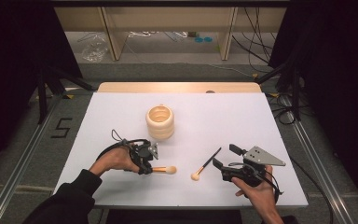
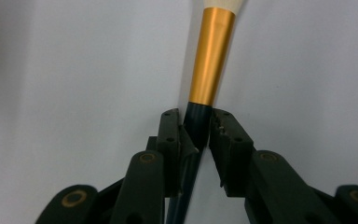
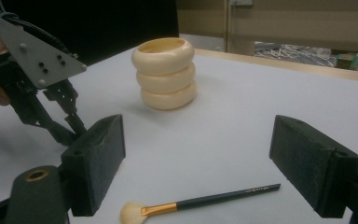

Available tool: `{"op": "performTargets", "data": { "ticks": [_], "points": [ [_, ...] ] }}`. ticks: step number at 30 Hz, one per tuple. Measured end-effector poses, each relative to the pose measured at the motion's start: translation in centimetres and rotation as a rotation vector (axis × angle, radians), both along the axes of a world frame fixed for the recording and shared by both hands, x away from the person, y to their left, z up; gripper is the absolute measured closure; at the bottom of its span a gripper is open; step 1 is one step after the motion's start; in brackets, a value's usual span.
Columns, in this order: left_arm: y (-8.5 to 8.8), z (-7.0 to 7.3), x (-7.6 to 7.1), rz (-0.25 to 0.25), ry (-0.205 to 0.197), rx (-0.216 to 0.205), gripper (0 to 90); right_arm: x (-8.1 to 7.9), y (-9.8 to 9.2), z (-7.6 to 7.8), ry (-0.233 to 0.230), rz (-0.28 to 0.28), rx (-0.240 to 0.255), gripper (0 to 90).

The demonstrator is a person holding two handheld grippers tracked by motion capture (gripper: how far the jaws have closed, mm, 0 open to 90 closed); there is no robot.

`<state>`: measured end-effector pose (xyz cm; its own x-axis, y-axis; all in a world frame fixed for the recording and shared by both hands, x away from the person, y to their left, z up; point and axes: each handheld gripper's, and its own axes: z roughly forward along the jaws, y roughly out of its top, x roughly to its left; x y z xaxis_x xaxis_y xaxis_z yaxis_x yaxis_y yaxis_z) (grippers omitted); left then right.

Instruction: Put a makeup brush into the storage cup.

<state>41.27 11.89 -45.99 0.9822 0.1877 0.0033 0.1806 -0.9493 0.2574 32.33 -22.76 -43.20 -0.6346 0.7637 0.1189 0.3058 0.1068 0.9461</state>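
Note:
A makeup brush [image 1: 165, 170] with a gold ferrule [image 2: 210, 56] and pale bristles lies on the white table [image 1: 223, 116]. My left gripper [image 1: 145, 163] is shut on its dark handle [image 2: 196, 122], both pads against it. A second, thinner brush [image 1: 206, 164] lies to its right, bristles toward the front edge. My right gripper [image 1: 226, 157] stands open just right of that brush. In the right gripper view the thin brush [image 3: 205, 201] lies on the table between the wide jaws [image 3: 205, 154], untouched. The left gripper [image 3: 74, 122] is at the left of that view.
A cream ribbed cup [image 1: 160, 122] stands upright behind the left gripper, toward the table's middle, and appears again as the cup [image 3: 166, 72] beyond the right jaws. A wooden strip [image 1: 177, 87] edges the table's far side.

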Motion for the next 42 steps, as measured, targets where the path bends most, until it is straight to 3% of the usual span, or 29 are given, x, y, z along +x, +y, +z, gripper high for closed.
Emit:
{"op": "performTargets", "data": {
  "ticks": [21,25,33,42],
  "points": [
    [-1.1,0.2,0.1,0.008,0.027,0.080,78.4,0.0,0.0,0.1,0.000,0.001,0.003,20.3],
    [-1.3,0.2,0.1,-0.007,0.009,0.089,78.5,0.0,-0.1,0.1,0.007,0.001,-0.001,20.3],
    [-1.3,0.3,-0.1,-0.012,0.002,0.083,78.7,0.0,-0.1,0.1,0.006,0.001,0.001,20.3],
    [-1.1,0.9,0.1,0.001,-0.019,0.046,78.7,0.0,-0.1,0.1,-0.003,0.000,0.007,20.3]
  ]
}}
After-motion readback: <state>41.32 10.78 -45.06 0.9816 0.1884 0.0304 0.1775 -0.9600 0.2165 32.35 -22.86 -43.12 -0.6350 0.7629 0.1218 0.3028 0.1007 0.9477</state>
